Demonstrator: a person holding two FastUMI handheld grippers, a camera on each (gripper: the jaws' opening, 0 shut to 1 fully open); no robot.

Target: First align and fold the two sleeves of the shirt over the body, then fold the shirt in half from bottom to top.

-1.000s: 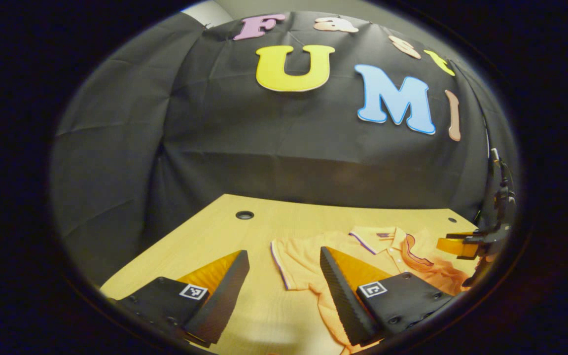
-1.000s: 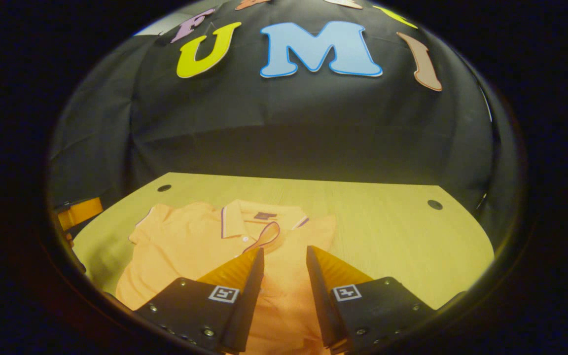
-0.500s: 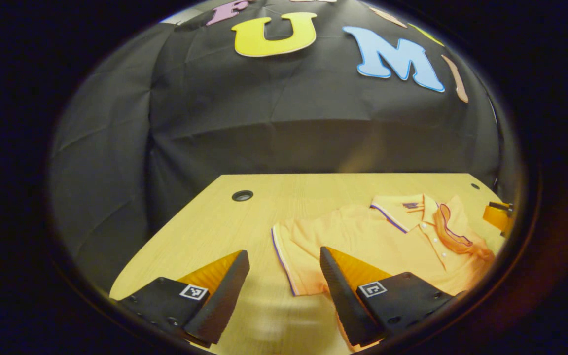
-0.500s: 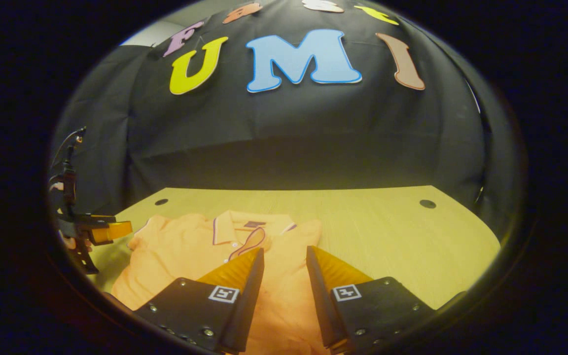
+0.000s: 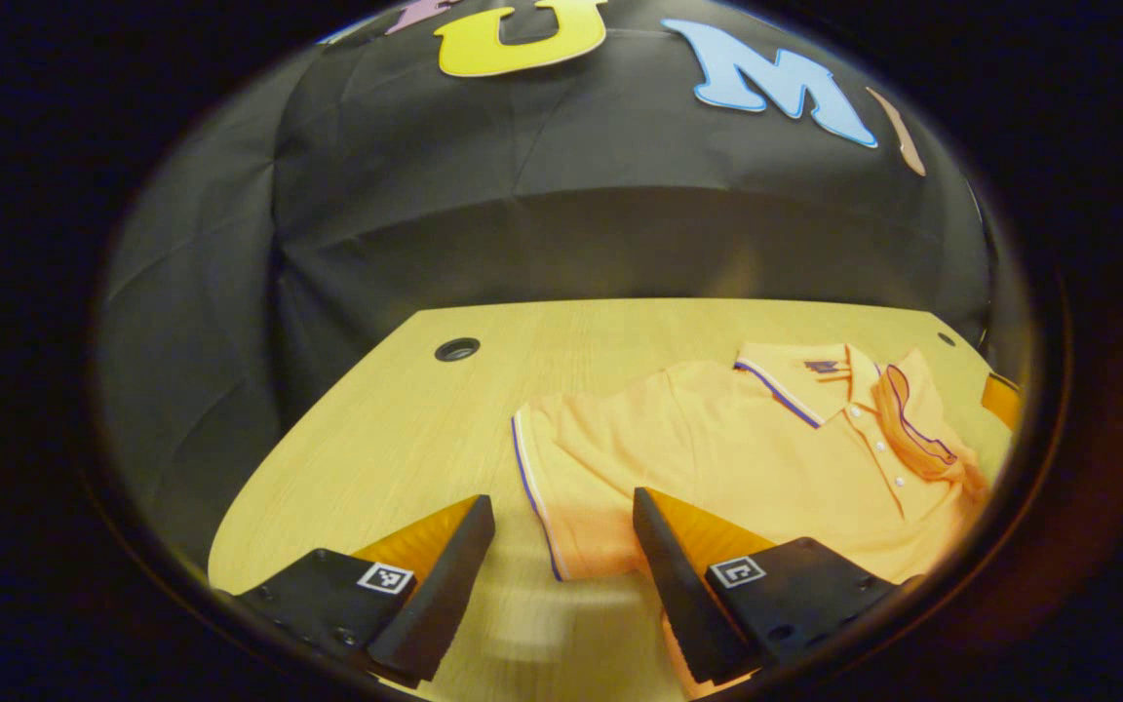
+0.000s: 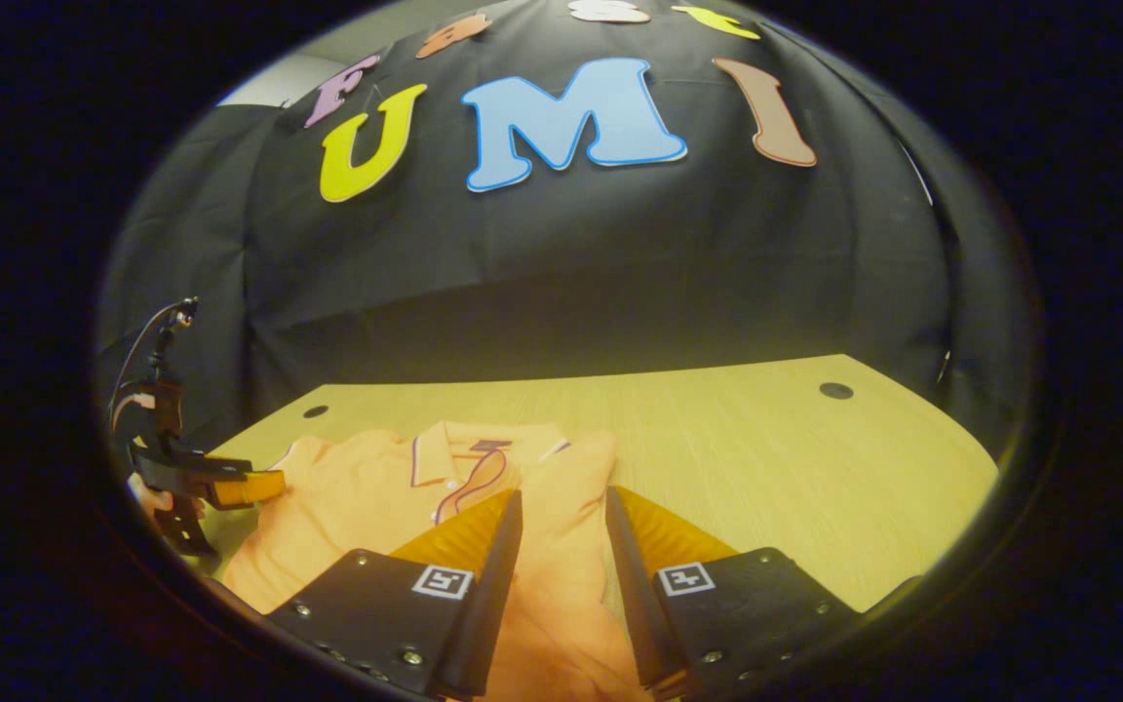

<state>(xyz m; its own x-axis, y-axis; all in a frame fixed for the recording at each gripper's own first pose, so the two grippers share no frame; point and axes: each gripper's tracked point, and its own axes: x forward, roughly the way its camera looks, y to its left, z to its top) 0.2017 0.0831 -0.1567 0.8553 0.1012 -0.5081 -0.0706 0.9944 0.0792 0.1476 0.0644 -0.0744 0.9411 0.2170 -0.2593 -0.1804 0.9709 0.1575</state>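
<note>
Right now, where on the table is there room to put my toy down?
Bare wood lies right of the orange shirt, toward the table hole, and left of its sleeve by the other hole. The shirt's patch is crowded.

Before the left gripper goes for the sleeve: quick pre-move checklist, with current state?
1. Left gripper open: ok, wide gap between the fingers, nothing held.
2. Target visible: ok, the outspread sleeve of the orange polo shirt lies flat, its striped hem between the fingers' lines.
3. Other sleeve folded over the body: ok, its striped cuff lies beside the button placket.
4. Right gripper out of the way: cannot tell; it is open, above the shirt's other side.
5. Pale wooden table free beside the sleeve: ok.
6. Contact with the fabric: not ok, none shows.
</note>
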